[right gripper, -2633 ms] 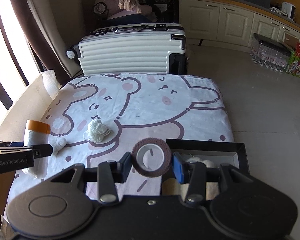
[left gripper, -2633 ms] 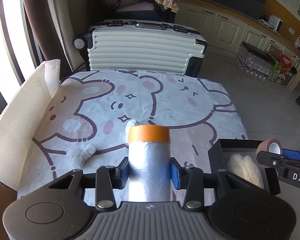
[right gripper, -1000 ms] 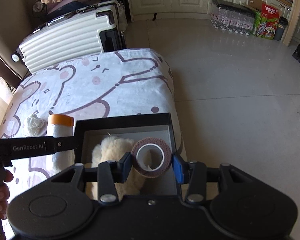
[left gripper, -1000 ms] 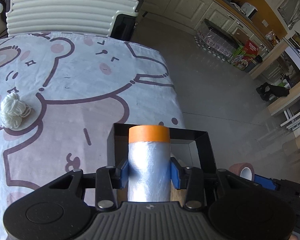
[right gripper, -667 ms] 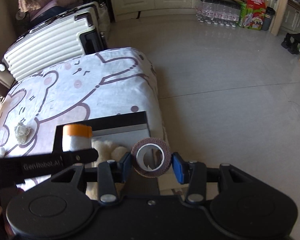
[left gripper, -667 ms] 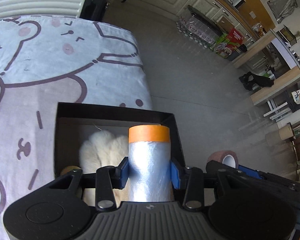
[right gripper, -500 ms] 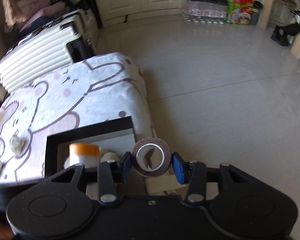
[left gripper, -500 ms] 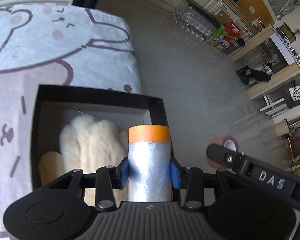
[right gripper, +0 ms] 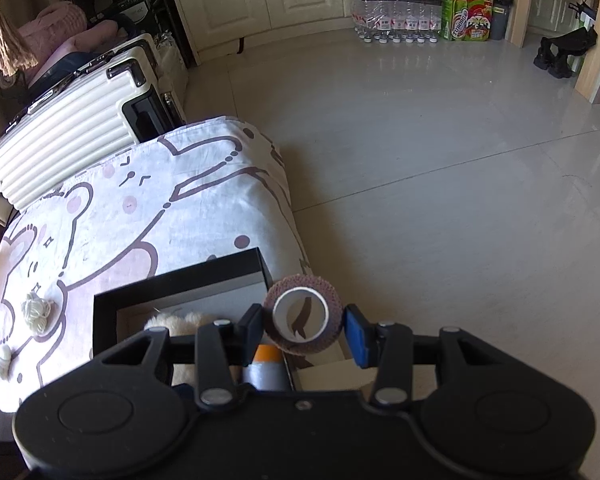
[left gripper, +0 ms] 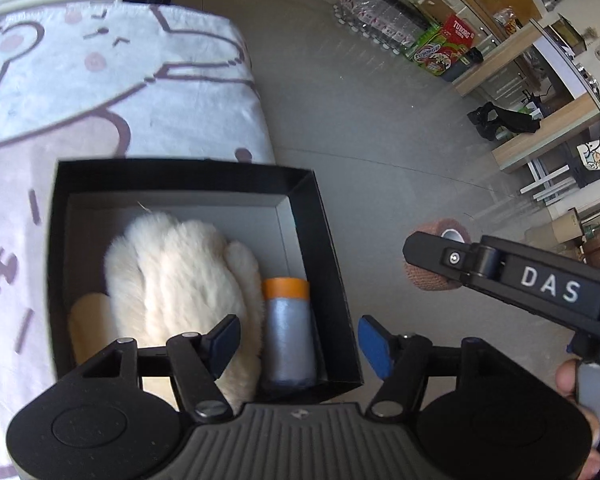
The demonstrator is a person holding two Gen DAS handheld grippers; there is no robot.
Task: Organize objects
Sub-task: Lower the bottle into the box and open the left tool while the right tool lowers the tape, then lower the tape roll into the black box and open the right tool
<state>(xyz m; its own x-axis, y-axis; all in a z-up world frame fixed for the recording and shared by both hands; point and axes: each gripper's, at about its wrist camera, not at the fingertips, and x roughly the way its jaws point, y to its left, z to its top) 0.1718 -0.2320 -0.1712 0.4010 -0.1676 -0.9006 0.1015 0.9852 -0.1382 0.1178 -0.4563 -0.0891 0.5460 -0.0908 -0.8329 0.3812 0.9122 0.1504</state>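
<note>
The orange-capped silver plastic-wrapped roll (left gripper: 287, 332) lies inside the black open box (left gripper: 327, 264) against its right wall, beside the fluffy white mitt (left gripper: 180, 276), so the left gripper (left gripper: 298, 346) hangs wide open and empty above the box, while the right gripper (right gripper: 305, 330) pinches the brown bandage roll (right gripper: 303, 317) just right of the box, probably next in.

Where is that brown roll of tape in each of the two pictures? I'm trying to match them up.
Left wrist view: the tape roll is at right of centre, past the black box's right wall, clamped in the right tongs.
Right wrist view: the tape roll is at lower centre, between the tongs' pads.
Shared landmark: the black box, with the orange-capped roll inside.
</note>
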